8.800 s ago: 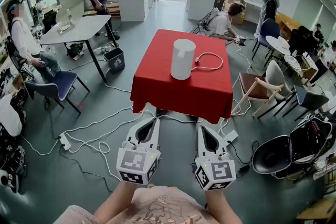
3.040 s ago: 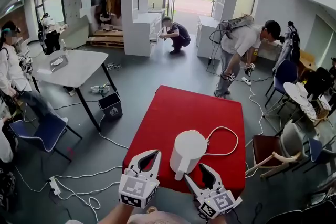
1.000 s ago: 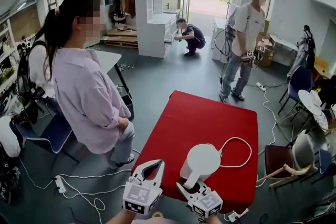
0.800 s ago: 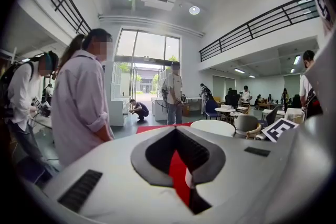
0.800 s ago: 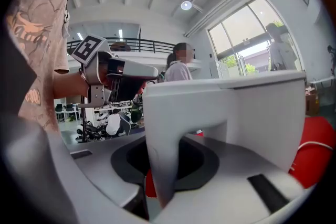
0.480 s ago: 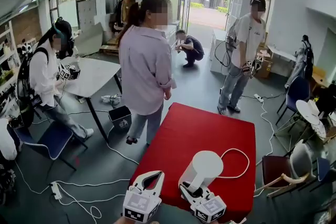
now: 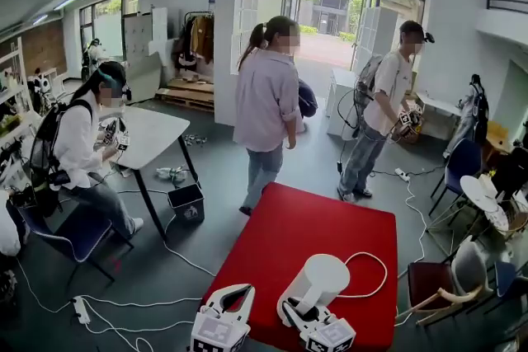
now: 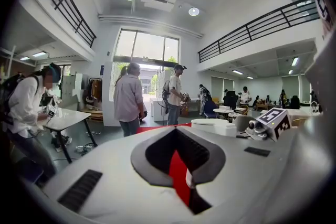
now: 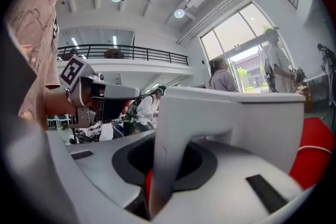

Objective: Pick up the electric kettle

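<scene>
The white electric kettle [image 7: 323, 274] stands at the near edge of the red table [image 7: 305, 222], leaning a little. My right gripper [image 7: 295, 307] is shut on the kettle's handle [image 9: 167, 165], which fills the gap between the jaws in the right gripper view. Whether the kettle's base is off the cloth I cannot tell. Its white cord [image 7: 371, 276] loops to the right on the cloth. My left gripper [image 7: 247, 289] hangs left of the kettle, shut, holding nothing, and apart from it. The left gripper view shows the kettle's lid [image 8: 215, 126] to its right.
A person in a lilac shirt [image 7: 266, 107] and a person with a backpack [image 7: 384, 107] stand beyond the table. Another sits at the white table [image 7: 153, 132] on the left, near a bin [image 7: 186, 202]. Cables [image 7: 124, 305] cross the floor; a chair [image 7: 462, 276] stands at the right.
My right gripper tightened on the handle and rose slightly with the kettle. The left gripper stayed put. The person in lilac walked from beside the table to beyond its far end.
</scene>
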Demonstrator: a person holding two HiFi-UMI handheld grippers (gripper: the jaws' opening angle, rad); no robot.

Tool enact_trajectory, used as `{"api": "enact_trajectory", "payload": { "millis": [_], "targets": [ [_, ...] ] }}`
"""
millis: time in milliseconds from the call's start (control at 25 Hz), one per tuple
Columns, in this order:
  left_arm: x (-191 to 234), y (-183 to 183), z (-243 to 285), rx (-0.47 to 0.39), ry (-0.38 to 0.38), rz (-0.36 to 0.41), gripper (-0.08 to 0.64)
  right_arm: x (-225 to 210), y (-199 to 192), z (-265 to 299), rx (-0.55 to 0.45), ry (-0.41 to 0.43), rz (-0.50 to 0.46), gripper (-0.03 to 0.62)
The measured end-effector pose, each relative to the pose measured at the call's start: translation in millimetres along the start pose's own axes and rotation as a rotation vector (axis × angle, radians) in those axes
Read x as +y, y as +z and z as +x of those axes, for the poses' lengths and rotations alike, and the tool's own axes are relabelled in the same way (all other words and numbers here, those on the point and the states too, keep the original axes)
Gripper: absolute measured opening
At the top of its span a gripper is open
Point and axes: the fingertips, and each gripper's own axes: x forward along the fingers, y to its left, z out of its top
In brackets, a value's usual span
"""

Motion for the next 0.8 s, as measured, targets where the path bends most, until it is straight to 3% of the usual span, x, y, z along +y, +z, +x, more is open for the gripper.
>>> {"api": "enact_trajectory", "payload": {
  "millis": [240,640,800],
  "targets": [
    [-8,2,-3,-0.011,-0.008,0.006,-0.006,6,18,-9,-0.049,0.002,0.073,0.096],
    [-34,15,-12,-0.044,-0.039,-0.003,-0.006,54,115,-56,-0.145,0.066,-0.082,0.106],
    [-47,22,-19,-0.060,-0.045,-0.005,-0.006,69,130,-75,-0.146,0.086,-0.124,0.104]
  ]
}}
